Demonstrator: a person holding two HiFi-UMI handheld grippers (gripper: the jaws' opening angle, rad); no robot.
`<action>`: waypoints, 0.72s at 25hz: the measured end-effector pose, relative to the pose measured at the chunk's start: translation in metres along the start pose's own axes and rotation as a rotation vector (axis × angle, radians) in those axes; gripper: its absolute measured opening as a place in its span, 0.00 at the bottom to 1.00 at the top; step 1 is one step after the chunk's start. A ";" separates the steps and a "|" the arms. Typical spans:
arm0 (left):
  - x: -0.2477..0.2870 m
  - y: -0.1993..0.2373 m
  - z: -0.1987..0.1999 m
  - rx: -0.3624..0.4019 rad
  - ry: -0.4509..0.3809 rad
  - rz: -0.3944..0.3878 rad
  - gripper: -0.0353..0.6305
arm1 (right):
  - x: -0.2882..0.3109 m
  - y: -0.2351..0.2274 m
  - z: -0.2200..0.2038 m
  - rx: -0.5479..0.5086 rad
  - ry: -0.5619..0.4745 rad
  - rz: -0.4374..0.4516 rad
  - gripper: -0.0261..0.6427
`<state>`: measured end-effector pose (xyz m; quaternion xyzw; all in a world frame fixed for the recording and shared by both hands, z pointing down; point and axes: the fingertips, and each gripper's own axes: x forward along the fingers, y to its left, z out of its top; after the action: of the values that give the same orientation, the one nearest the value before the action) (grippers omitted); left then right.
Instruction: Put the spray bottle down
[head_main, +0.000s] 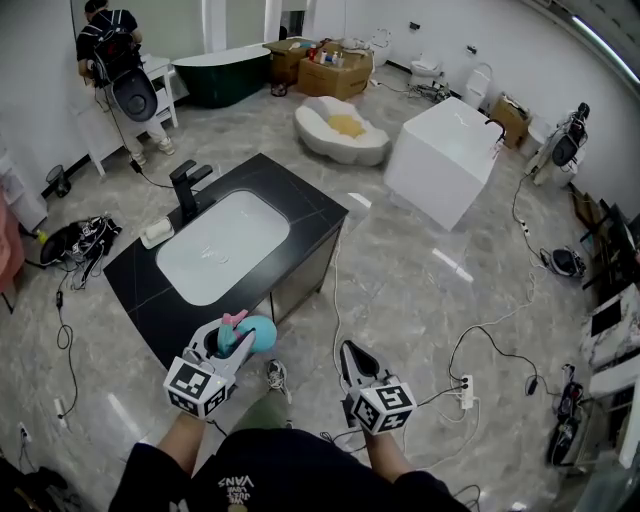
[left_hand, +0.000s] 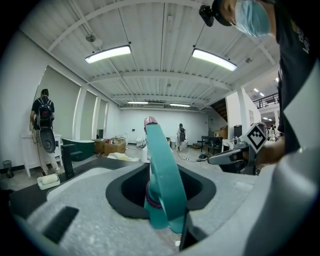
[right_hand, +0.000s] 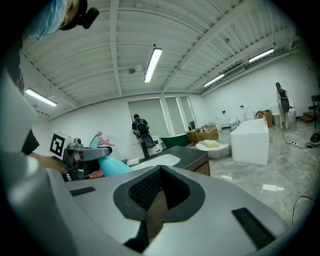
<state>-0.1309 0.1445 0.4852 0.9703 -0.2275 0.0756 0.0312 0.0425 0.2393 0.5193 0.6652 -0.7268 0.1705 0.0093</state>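
A teal spray bottle (head_main: 256, 333) with a pink trigger is clamped in my left gripper (head_main: 230, 340), low in the head view just off the front corner of the black vanity counter (head_main: 300, 205). In the left gripper view the bottle's teal neck (left_hand: 162, 180) stands upright between the jaws. My right gripper (head_main: 352, 358) hovers over the floor to the right, jaws together with nothing in them. The right gripper view looks along its shut jaws (right_hand: 159, 172) and shows the bottle (right_hand: 112, 165) at left.
The counter holds a white sink (head_main: 222, 247), a black faucet (head_main: 188, 190) and a white soap dish (head_main: 157, 232). A white block (head_main: 440, 160), a shell-shaped basin (head_main: 340, 130), floor cables and a power strip (head_main: 466, 392) lie beyond. A person (head_main: 115, 50) stands far left.
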 end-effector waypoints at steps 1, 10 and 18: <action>0.007 0.008 0.000 -0.001 0.002 -0.002 0.26 | 0.009 -0.003 0.003 -0.001 -0.001 -0.001 0.04; 0.087 0.083 0.017 -0.023 -0.026 -0.013 0.26 | 0.098 -0.043 0.048 -0.039 -0.001 -0.018 0.04; 0.149 0.144 0.027 -0.044 -0.032 -0.022 0.26 | 0.179 -0.074 0.082 -0.057 0.006 -0.016 0.04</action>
<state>-0.0593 -0.0517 0.4866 0.9730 -0.2188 0.0548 0.0499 0.1110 0.0409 0.5026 0.6701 -0.7259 0.1517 0.0320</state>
